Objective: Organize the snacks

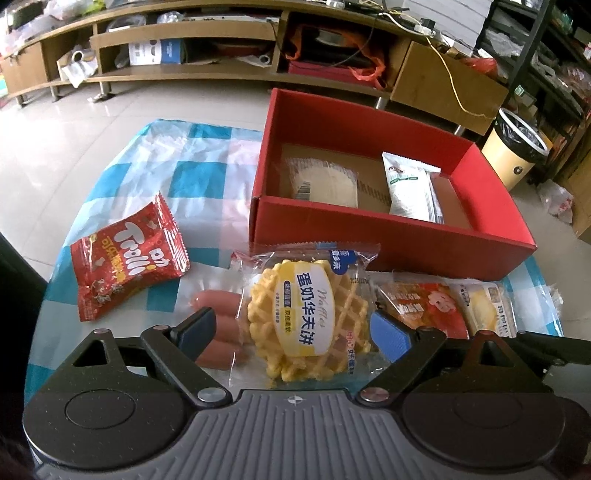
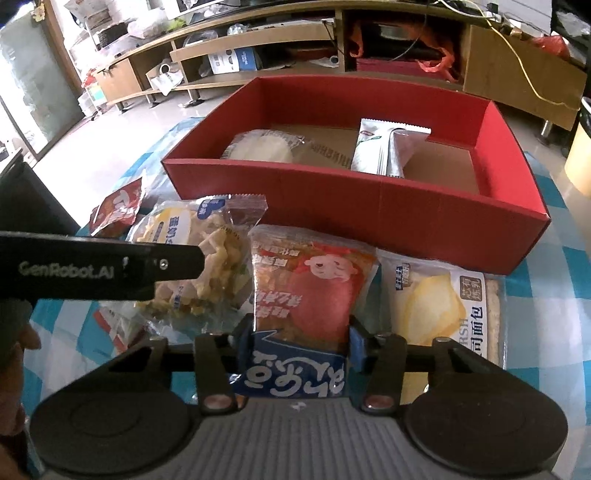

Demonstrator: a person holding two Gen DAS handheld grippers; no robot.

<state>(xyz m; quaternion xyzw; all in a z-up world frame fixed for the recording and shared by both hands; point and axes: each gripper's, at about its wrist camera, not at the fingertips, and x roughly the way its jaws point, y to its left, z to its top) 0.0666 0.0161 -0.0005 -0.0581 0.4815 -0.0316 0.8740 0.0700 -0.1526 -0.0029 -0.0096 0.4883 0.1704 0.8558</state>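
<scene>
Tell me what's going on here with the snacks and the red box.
A person is sorting packaged snacks into a red box on a checked tablecloth. The right tongs are shut on an orange-red snack packet. The left tongs are open around a waffle packet, not yet gripping it. Two packets already lie in the box: a round pale one and a white-green one. A Trolli bag, sausages and a bread packet remain outside.

Both wrist cameras look forward and down along their tools, low over the checkered surface (image 1: 192, 173). The left view hangs close above the waffle pack (image 1: 308, 314); the right sits nearer the red-orange snack pack (image 2: 306, 291). Both share the red box (image 1: 388, 236) and the TV cabinet (image 1: 184, 33) behind.
</scene>
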